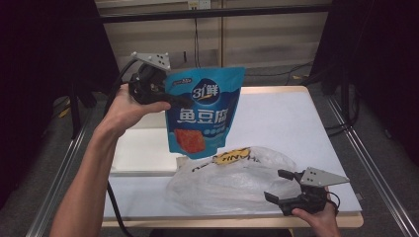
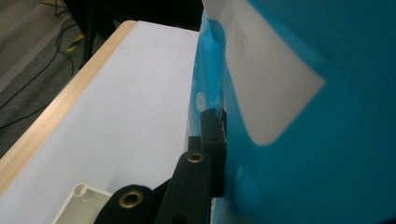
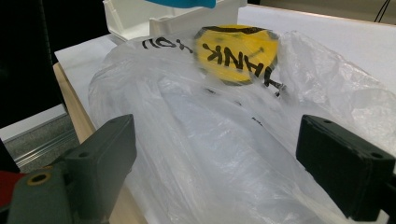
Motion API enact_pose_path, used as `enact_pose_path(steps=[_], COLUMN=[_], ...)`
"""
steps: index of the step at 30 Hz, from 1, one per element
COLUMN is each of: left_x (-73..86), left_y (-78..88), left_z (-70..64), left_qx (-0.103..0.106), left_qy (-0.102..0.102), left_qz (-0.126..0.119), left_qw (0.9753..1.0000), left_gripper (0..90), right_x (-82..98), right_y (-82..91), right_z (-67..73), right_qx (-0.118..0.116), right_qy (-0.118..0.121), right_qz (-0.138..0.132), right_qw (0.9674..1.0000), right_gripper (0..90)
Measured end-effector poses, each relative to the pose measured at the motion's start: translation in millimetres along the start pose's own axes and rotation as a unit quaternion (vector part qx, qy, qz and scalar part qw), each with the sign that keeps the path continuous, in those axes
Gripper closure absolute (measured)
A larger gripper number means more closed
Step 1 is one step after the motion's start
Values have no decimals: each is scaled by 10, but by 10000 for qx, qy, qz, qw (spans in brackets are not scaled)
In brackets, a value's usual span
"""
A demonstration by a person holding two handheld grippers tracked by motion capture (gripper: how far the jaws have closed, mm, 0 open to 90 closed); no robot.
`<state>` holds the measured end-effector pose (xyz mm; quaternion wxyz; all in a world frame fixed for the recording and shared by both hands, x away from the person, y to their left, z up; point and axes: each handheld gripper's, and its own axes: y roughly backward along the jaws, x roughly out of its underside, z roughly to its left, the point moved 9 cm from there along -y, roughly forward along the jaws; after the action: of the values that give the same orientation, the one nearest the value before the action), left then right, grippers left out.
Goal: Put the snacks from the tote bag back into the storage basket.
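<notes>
Right gripper (image 1: 285, 186): jaws apart, against plastic bag (image 1: 232, 185) at table's (image 1: 276, 118) near edge. Left gripper (image 1: 170, 101): clamped on blue pouch's (image 1: 205, 111) upper edge, held aloft above bag. Pouch looked light, floppy, slick; best gripped at its sealed top.

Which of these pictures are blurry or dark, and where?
High view: dark around the lit table, blue snack pouch sharp. Left gripper view: pouch up close, soft. Right gripper view: yellow print on the plastic bag smeared, jaws out of focus.
</notes>
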<state>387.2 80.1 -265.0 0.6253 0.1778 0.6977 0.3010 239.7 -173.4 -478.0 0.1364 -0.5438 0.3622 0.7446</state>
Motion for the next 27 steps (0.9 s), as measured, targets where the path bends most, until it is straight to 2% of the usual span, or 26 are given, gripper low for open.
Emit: enact_pose_path(steps=[3, 9, 13, 16, 17, 21, 27], left_x=[3, 28, 32, 48, 53, 83, 176], left_y=[35, 123, 192, 243, 260, 309, 382], left_z=[54, 164, 238, 302, 339, 424, 555], left_qx=[-63, -145, -218, -309, -428, -488, -614], left_qy=[80, -15, 50, 108, 183, 341, 473], left_qz=[-38, 133, 55, -1, -38, -76, -31], left_qw=[9999, 9998, 9997, 9995, 9989, 9982, 9970], left_gripper=[900, 900, 900, 900, 900, 900, 900], right_x=[1, 2, 3, 5, 7, 11, 20], right_y=[-1, -6, -6, -10, -14, -25, -27], right_z=[0, 5, 4, 0, 1, 9, 0], right_qx=[0, -25, -22, -22, -26, -50, -26], right_qy=[-1, -18, -32, -40, -39, -14, -27], right_qz=[2, 6, 3, 9, 17, 24, 51], right_qw=[10000, 10000, 10000, 10000, 10000, 10000, 10000], right_gripper=[118, 118, 118, 118, 118, 118, 118])
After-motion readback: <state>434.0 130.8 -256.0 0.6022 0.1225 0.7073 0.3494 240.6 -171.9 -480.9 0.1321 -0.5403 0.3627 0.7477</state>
